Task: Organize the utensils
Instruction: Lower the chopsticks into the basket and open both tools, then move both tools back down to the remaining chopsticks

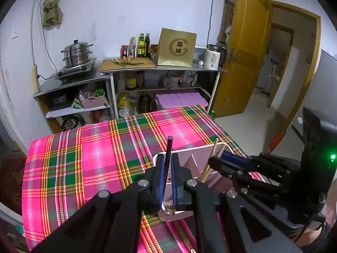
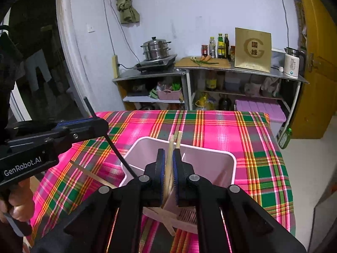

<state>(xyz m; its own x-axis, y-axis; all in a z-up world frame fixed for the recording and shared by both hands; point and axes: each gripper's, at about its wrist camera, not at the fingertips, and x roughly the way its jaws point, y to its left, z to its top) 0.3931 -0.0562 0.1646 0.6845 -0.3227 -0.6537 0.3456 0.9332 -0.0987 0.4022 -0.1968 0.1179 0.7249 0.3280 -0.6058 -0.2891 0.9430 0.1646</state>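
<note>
Two pairs of tongs reach over a pink plastic utensil basket (image 2: pixel 210 149) that stands on a counter (image 2: pixel 263 168) covered with a pink, green and yellow plaid cloth. The basket sits close to the counter's near edge and has an upright divider inside.

Left tongs (image 1: pixel 167 158): the blue pads stand very near each other, one on each side of a single black chopstick (image 1: pixel 169 147). The chopstick slants through them, its upper end in the air and its lower end down inside the basket's left part. Whether the pads are pressing on it cannot be told.

Right tongs (image 2: pixel 168 154): the pads are a little apart, with a pair of pale wooden chopsticks (image 2: pixel 171 145) standing between them. Thin gaps show beside the wood, so the pads do not seem to press. The chopsticks' lower ends are inside the basket, on the right of the divider, and their tips rise above its far rim.

One more wooden chopstick (image 2: pixel 90 174) lies flat on the cloth just left of the basket.

A person's hand (image 2: pixel 14 206) grips the handle of the left tool.

Beyond the counter's far edge, metal shelves (image 2: pixel 147 76) along a white wall carry a steel steamer pot (image 2: pixel 155 49), sauce bottles and a white kettle (image 2: pixel 291 65).
</note>
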